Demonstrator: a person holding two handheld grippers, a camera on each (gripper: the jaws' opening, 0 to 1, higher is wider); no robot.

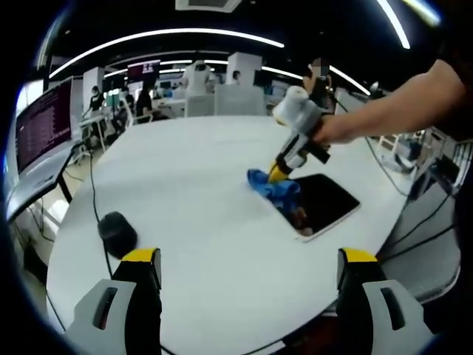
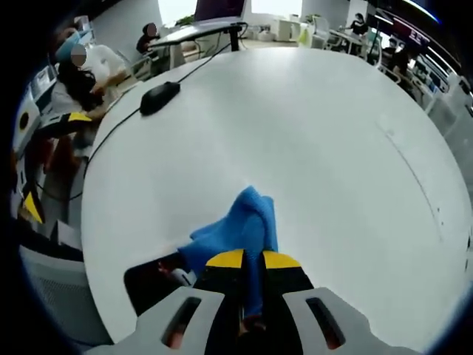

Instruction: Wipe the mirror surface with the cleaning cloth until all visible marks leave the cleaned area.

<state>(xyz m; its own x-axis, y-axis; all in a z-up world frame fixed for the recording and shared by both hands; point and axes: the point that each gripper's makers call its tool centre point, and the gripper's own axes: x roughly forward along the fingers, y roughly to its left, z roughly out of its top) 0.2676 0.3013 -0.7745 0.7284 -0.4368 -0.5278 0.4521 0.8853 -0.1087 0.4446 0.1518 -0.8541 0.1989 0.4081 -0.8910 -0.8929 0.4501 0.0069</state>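
R gripper [image 2: 253,259]: jaws nearly closed, yellow tips almost touching, pinched on the blue cleaning cloth [image 2: 240,225]. Cloth bunches up ahead of the tips and spills fwd onto the table; a strip of it runs back between the jaws. Same gripper seen from the left gripper view [image 1: 278,174], held in a person's hand [image 1: 330,130], forearm coming in from upper right; tip angled down, pressing the cloth [image 1: 272,188] at the far-left end of the mirror [image 1: 327,201].

L gripper [image 1: 249,265]: jaws wide apart, nothing between them, not touching anything; it hangs above the near part of the table, well apart from mirror and cloth.

Mirror: dark rectangular slab w/ pale border, lying flat on the white table [image 1: 192,192] near its right edge. Reflects dark ceiling; a reddish patch shows near its near corner, can't tell if mark or reflection. In the right gripper view only a dark piece of the mirror [image 2: 151,281] shows left of the jaws, cloth overlapping it.

Surface: large white round-edged table, mostly bare. Black puck-shaped device [image 1: 117,233] w/ cable sits on the left side, well apart from mirror; same item [image 2: 160,97] w/ cable trailing off the table edge.

Room: open office/lab, ceiling strip lights, monitor [image 1: 44,122] at left showing text, desks and several seated people in bkgd.
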